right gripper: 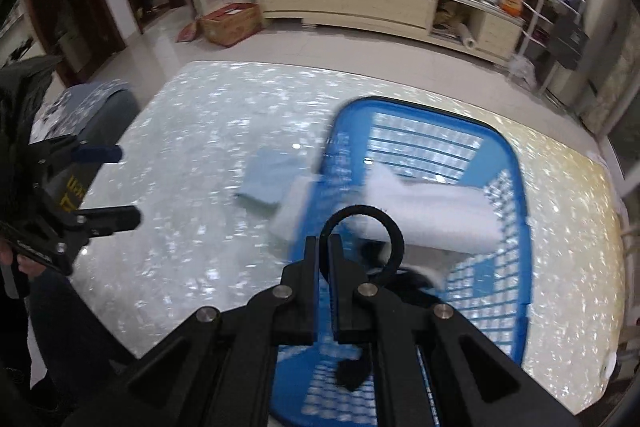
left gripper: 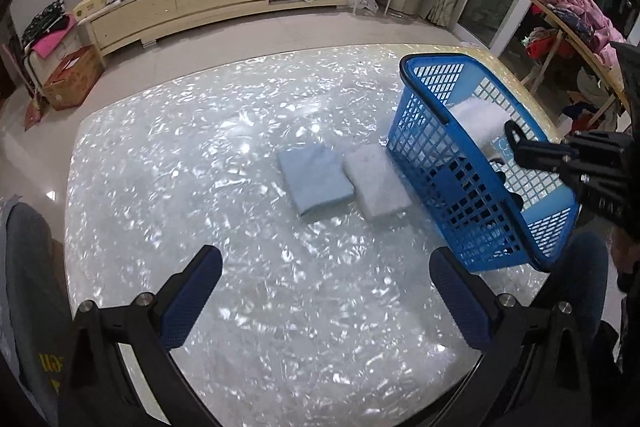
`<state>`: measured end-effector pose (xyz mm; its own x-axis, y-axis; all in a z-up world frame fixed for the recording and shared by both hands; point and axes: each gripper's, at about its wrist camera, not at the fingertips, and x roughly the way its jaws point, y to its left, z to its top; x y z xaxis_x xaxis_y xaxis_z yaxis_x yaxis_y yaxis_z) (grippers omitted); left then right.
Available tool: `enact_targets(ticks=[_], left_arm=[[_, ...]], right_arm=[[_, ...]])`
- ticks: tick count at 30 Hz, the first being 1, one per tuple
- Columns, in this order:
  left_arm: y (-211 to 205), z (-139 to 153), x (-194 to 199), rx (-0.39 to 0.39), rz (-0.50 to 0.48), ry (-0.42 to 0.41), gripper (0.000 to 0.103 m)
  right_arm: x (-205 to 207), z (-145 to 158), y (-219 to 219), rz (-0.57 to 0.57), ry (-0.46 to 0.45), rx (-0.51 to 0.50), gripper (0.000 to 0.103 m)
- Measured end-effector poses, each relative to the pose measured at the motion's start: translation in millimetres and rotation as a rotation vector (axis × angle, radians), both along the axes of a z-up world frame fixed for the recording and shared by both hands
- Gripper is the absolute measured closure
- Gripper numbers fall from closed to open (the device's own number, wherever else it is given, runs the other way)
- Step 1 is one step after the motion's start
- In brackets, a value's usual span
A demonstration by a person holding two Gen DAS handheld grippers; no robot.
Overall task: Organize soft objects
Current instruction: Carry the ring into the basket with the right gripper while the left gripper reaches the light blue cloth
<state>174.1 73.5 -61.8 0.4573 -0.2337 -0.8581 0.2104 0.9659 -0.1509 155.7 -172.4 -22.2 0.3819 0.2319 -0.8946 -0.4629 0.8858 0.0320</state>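
Right gripper (right gripper: 325,239) sits clamped tight on a black loop (right gripper: 362,213), poised over the blue basket (right gripper: 516,183) at the right of the shimmering tabletop (left gripper: 200,147). A white rolled towel (right gripper: 432,211) lies inside that basket, the view a bit blurred. Left gripper (left gripper: 326,291) hangs wide apart and empty above the near tabletop. Just left of the basket, a folded white cloth (left gripper: 376,183) and a folded light-blue cloth (left gripper: 314,179) lie side by side, touching.
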Motion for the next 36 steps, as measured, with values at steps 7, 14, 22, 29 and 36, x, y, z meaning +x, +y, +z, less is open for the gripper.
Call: enact_targets(ticks=[7,14,22,29,36], left_arm=[[-6.0,-24.5,34.7,0.027,-0.025,0.048,0.0],[-2.5,-55.8,69.0,0.04,-0.041,0.1,0.009],[2.2,-95.8,102.5,0.045,-0.033,0.167,0.018],[-3.3,-119.0,122.2,0.048,-0.042,0.188,0.019],[-13.4,-130.3,128.8,0.09,-0.048,0.187,0.019]], right_arm=[[19.2,-15.8,-25.6,-0.067,0.028,-0.039,0.099],[30.3,-31.6,-41.8,-0.112,0.07,-0.045,0.099],[28.1,-32.1,-40.1,-0.109,0.081,-0.046,0.099],[48.4,-29.0,-37.0,-0.094,0.074,-0.047,0.099],[50.2,-34.4,-39.9,-0.082,0.071,-0.038,0.099]])
